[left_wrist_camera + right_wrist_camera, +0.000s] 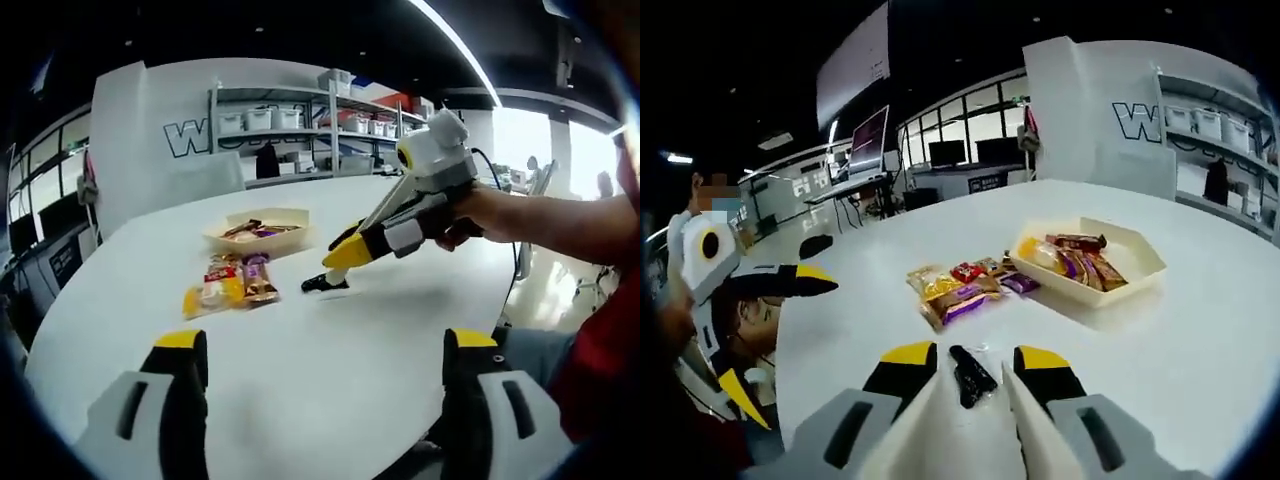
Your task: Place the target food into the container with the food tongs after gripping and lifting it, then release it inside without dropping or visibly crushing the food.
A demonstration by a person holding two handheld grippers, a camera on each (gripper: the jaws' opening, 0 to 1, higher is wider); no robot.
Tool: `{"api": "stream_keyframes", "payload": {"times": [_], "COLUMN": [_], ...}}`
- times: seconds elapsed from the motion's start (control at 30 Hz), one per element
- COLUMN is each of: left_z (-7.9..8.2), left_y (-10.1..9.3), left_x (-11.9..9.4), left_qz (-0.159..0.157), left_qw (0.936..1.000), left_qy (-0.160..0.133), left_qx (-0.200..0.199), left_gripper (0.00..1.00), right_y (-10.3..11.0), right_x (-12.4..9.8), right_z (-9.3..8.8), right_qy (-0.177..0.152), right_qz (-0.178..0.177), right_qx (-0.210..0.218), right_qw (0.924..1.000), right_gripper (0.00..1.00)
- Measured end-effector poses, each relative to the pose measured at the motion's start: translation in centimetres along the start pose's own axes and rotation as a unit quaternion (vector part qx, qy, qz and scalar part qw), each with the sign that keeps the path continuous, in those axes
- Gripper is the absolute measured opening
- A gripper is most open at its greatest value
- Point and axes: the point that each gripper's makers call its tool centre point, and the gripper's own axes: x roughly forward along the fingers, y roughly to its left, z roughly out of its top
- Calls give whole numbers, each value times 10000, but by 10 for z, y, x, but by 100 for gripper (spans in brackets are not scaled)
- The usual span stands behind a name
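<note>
The right hand-held gripper (966, 360), jaws spread, straddles a dark wrapped snack (971, 376) on the white desk (1200, 350). The left hand-held gripper (325, 345) hovers spread. Nearby sits a cream container (1140, 262) of snacks.

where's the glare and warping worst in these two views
Left gripper view: blown-out window glare at far right, a bright ceiling strip light curving overhead. Right gripper view: the table edge bows strongly, and the container casts a soft shadow.

Left tool (325, 362) hovers agape; right tool (970, 365) points down, agape.
</note>
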Motion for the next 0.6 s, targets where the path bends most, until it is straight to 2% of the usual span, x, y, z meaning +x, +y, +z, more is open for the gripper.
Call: {"api": "stream_keyframes", "payload": {"times": [0.27, 0.33, 0.6], "left_z": [0, 0, -2], "left_y": [2, 3, 1], "left_x": [0, 1, 3], "left_qz": [21, 26, -3], "left_qw": [10000, 10000, 10000], "left_qy": [10, 24, 61], "left_qx": [-3, -2, 13], "left_gripper": [95, 95, 94], "right_y": [-2, 0, 0], "right_x": [7, 7, 7], "right_z": [-8, -7, -8], "right_qy": [153, 74, 72], "right_qz": [-80, -33, -1], "right_qx": [-372, -442, -299], "right_qw": [9992, 9990, 9995], "right_gripper": [25, 25, 23]}}
